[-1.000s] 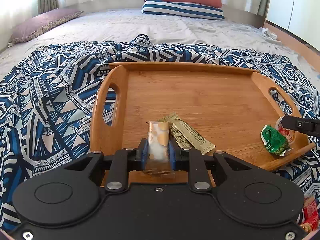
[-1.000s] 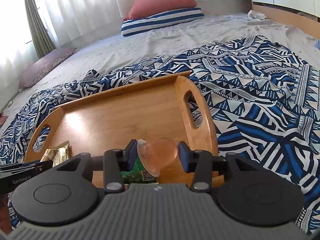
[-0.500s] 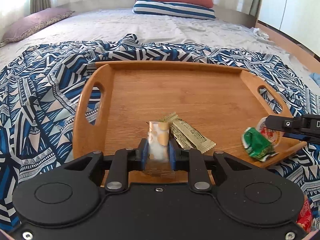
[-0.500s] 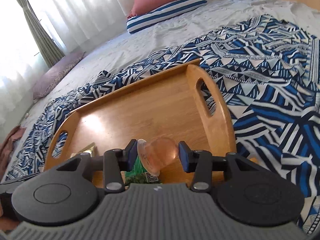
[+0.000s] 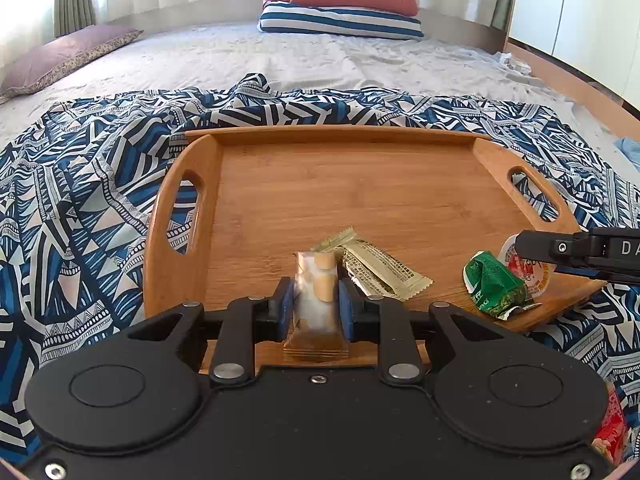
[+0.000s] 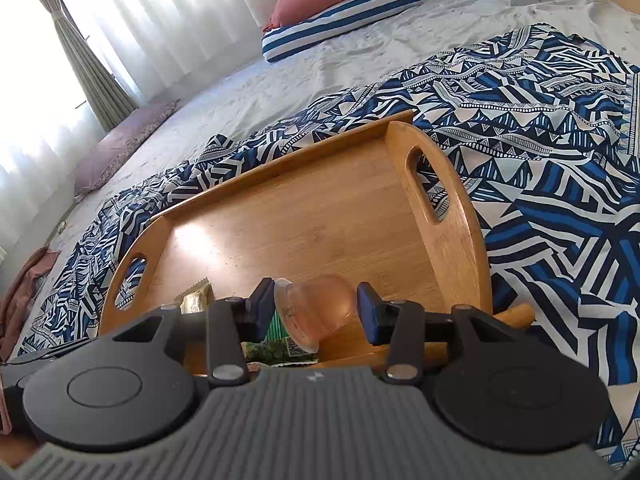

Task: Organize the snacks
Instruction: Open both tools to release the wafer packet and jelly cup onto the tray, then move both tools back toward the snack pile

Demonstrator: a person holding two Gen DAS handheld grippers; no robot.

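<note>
A wooden tray point(image 5: 360, 184) with handle cut-outs lies on a blue patterned blanket; it also shows in the right wrist view point(image 6: 320, 216). My left gripper point(image 5: 316, 304) is shut on a clear snack packet with tan rounds point(image 5: 318, 296), held over the tray's near edge. Beige snack sachets point(image 5: 380, 272) and a crumpled green wrapper point(image 5: 494, 286) lie on the tray. My right gripper point(image 6: 316, 308) is shut on a pinkish jelly cup point(image 6: 320, 308) above the tray's near right corner; in the left wrist view the cup's lid point(image 5: 524, 270) shows under the right gripper's finger point(image 5: 560, 246).
The patterned blanket point(image 5: 80, 208) covers the near part of a grey bed. Striped and red pillows point(image 5: 344, 8) lie at the far end, a purple pillow point(image 5: 60, 56) far left. A red packet point(image 5: 608, 436) lies off the tray at lower right. Green wrapper below the cup point(image 6: 276, 340).
Both grippers keep their hold. The left view has shifted so the tray sits more to the right and centred. The right gripper has tilted and moved a little over the tray's corner.
</note>
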